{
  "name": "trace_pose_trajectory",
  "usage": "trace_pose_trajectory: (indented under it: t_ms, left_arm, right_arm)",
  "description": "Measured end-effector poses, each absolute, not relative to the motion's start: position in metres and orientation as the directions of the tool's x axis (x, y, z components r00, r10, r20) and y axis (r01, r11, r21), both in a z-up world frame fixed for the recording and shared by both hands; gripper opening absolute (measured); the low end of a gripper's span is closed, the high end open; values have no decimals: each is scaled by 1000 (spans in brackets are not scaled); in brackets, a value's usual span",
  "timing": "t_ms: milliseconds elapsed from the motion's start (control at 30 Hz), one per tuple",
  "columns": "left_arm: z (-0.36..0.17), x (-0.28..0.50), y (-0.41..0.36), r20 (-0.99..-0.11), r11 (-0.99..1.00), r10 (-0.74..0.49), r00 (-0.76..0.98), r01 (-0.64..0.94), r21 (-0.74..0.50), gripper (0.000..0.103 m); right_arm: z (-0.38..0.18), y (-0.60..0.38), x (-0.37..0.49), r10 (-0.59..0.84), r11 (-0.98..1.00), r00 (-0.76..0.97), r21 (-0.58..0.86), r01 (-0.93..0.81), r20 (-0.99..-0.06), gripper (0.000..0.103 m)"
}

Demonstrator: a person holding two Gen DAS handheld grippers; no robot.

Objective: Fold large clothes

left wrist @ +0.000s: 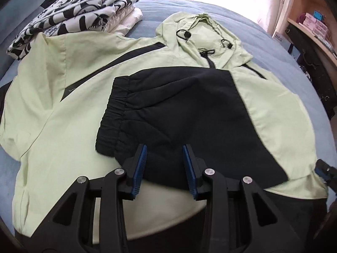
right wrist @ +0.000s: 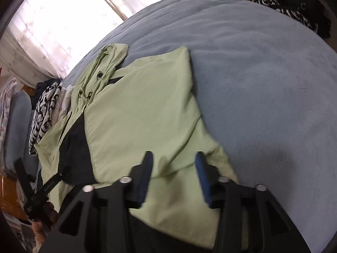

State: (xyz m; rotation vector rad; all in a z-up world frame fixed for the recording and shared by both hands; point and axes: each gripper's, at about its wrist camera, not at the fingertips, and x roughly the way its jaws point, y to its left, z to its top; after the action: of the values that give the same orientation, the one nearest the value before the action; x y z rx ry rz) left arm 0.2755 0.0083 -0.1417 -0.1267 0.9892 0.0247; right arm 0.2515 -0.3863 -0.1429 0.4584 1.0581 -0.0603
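A pale green hooded jacket with black panels lies spread on the blue bed, hood toward the window. A black sleeve with an elastic cuff is folded across its chest. My left gripper is open, its blue pads just above the black sleeve's near end, holding nothing. In the right wrist view the jacket lies with its right side folded over the body. My right gripper is open over the green fabric near the hem, empty.
A stack of folded clothes with a black-and-white patterned top sits at the bed's far left. The blue blanket stretches to the right. Wooden shelves and dark clothes stand past the bed's right edge. A curtained window is behind.
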Motion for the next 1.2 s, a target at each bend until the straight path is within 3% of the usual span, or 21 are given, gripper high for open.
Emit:
trace_pose_trajectory:
  t_ms: [200,467,600,1200]
  left_arm:
    - [-102,236,7,-807,996,-27,590,-53,-73,32]
    - [-64,165,13,-805,997,-18,593,-49,-59,32]
    - [-57,132,18,-810,998,-24,585,-39,-58,32]
    - [-38,41,90,-783,996,-13,622,-61,-66,33]
  right_arm:
    - [-120,-362,204,239,884,500,400,243,-832,52]
    - [-81,-319,129,222,923,502,346,167,-836,58]
    - [-66,-301,95,218,936,507,326,134,-834,73]
    - [-29,-189,12,184,983,476,174,-66,-860,73]
